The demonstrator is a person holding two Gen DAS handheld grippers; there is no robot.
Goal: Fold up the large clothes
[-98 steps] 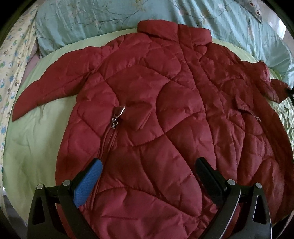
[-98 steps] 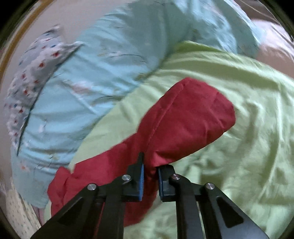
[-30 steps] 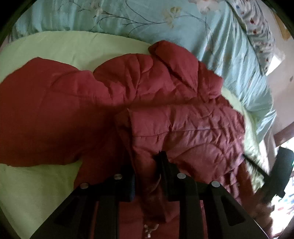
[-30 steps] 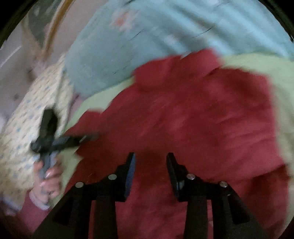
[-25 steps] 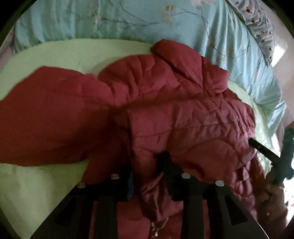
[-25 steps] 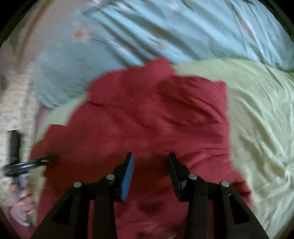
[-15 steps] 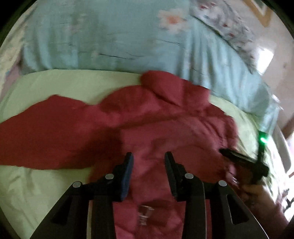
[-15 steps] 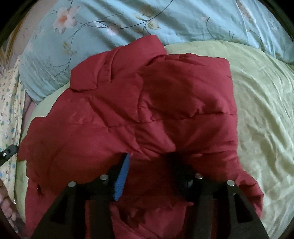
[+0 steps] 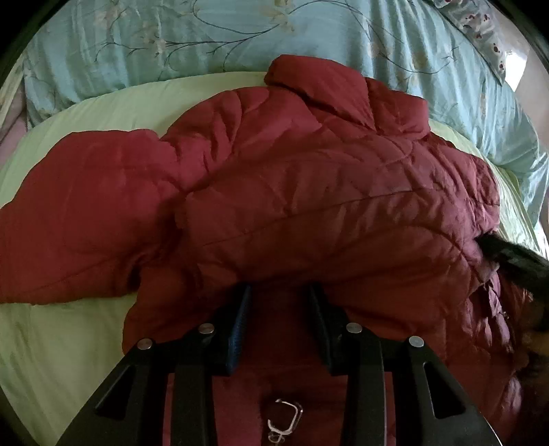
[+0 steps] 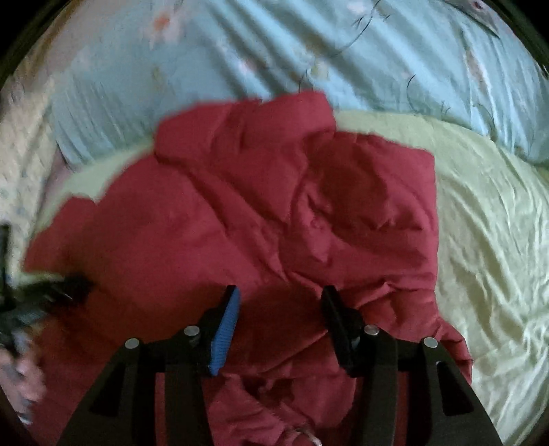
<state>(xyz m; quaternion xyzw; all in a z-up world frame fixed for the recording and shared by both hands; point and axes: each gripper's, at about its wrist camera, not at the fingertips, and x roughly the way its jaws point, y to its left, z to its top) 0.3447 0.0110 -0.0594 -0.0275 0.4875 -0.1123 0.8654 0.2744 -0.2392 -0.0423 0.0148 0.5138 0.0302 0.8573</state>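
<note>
A dark red quilted jacket (image 9: 308, 192) lies on a light green sheet (image 9: 68, 343), its right side folded over the front, its left sleeve (image 9: 68, 223) spread out to the left. My left gripper (image 9: 278, 291) is open, its fingers just under the folded edge, holding nothing. A metal zipper pull (image 9: 283, 422) lies below it. In the right wrist view the jacket (image 10: 274, 212) fills the middle, and my right gripper (image 10: 279, 291) is open and empty just over the fabric. The right gripper also shows at the left wrist view's right edge (image 9: 507, 257).
A pale blue floral quilt (image 9: 240, 37) lies beyond the collar, also in the right wrist view (image 10: 274, 51). A patterned pillow (image 9: 480, 27) is at far right. Green sheet (image 10: 497, 257) extends right of the jacket. The left gripper and hand show blurred at left (image 10: 31, 302).
Both grippers let go of the jacket after folding its right side across the front and now stand open. The left gripper has moved closer to the folded edge; the right view is blurred with motion.
</note>
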